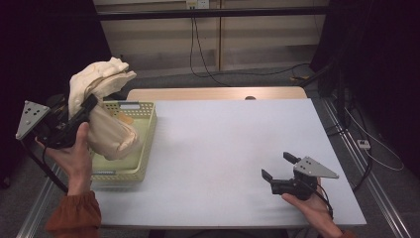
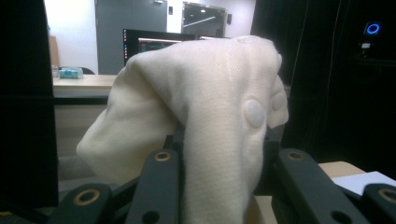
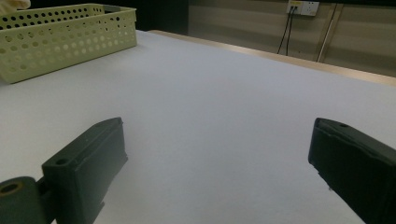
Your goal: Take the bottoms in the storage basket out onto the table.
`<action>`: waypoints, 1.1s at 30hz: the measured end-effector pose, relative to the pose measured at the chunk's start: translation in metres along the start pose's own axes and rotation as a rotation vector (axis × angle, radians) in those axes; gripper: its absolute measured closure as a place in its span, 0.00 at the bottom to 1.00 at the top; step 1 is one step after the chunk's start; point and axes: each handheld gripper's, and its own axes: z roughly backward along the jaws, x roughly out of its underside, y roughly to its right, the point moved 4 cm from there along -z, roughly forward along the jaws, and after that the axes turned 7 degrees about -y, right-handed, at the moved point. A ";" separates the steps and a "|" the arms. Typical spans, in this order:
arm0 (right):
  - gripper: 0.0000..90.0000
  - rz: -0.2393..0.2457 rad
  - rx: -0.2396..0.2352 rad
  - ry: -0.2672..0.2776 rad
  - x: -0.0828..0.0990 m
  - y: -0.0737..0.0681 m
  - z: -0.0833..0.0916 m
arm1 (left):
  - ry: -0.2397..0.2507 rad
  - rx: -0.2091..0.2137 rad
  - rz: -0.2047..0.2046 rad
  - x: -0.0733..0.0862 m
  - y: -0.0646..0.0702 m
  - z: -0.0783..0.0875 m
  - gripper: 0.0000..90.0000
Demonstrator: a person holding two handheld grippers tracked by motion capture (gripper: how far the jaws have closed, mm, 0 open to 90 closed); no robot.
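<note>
Gripping a cream knit garment (image 1: 101,106) with two round buttons, my left gripper (image 1: 89,105) clamps its jaws on the cloth, lifted over the pale-green perforated basket (image 1: 143,148). At right, my right gripper (image 1: 280,167) rests unclenched and holding nothing on the smooth white table (image 1: 223,144).

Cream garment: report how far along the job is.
Done: the left gripper has its jaws shut on the cream garment, its top raised above the yellow basket. In hand: its lower part hangs inside. Left: clearing the basket; the right gripper rests open.
</note>
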 end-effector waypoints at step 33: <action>0.04 0.002 -0.003 0.005 0.000 0.000 0.001 | -0.011 0.133 -0.042 -0.022 0.045 -0.015 0.79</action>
